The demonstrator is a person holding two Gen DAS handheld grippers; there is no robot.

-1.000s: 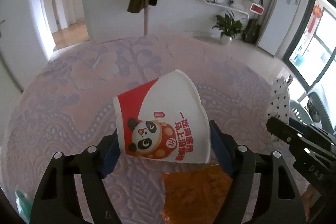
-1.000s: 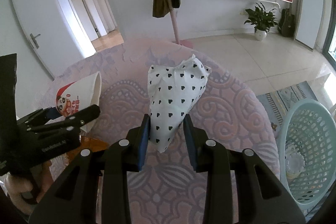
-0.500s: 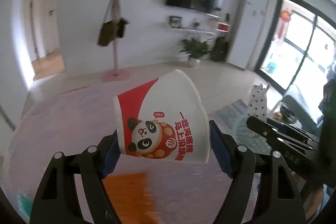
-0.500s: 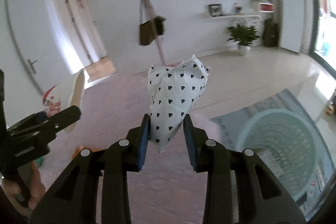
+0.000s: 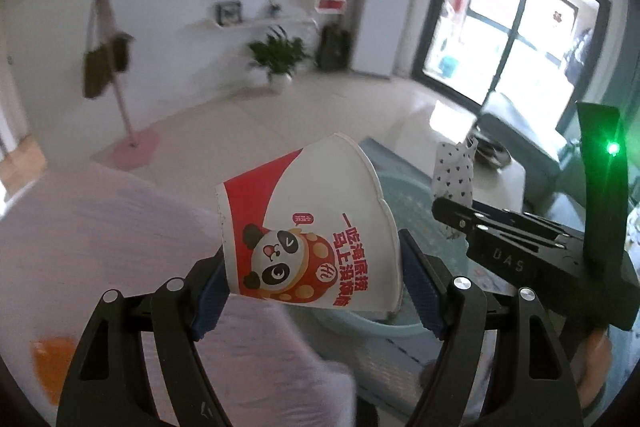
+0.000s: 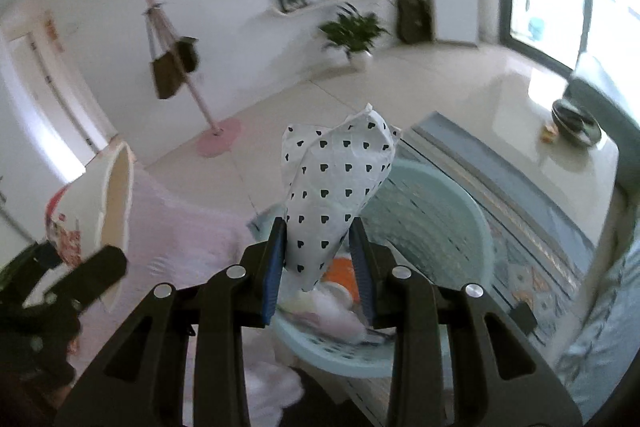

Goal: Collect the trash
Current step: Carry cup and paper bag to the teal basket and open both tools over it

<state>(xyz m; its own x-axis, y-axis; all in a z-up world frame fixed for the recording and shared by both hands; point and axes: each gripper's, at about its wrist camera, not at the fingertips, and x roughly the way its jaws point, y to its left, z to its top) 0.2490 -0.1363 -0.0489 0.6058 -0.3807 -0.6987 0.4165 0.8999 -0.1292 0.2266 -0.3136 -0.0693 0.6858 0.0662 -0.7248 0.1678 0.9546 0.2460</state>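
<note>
My left gripper (image 5: 312, 271) is shut on a white and red paper cup with a panda print (image 5: 308, 239), held on its side in the air. My right gripper (image 6: 318, 243) is shut on a crumpled white paper bag with black hearts (image 6: 334, 195), held above a light blue plastic basket (image 6: 460, 227) that holds some trash. The cup also shows at the left of the right wrist view (image 6: 92, 211). The right gripper with the bag (image 5: 454, 175) shows at the right of the left wrist view, with the basket (image 5: 408, 203) below.
The pink patterned tablecloth (image 5: 100, 247) lies at lower left, with an orange wrapper (image 5: 52, 367) on it. A patterned rug (image 6: 532, 227), a low table with a dark bowl (image 6: 576, 125), a coat stand (image 6: 176, 63) and a potted plant (image 6: 352, 35) stand around.
Both grippers have swung right, away from over the table toward the blue basket, still holding the cup and the bag. The orange wrapper stayed on the table.
</note>
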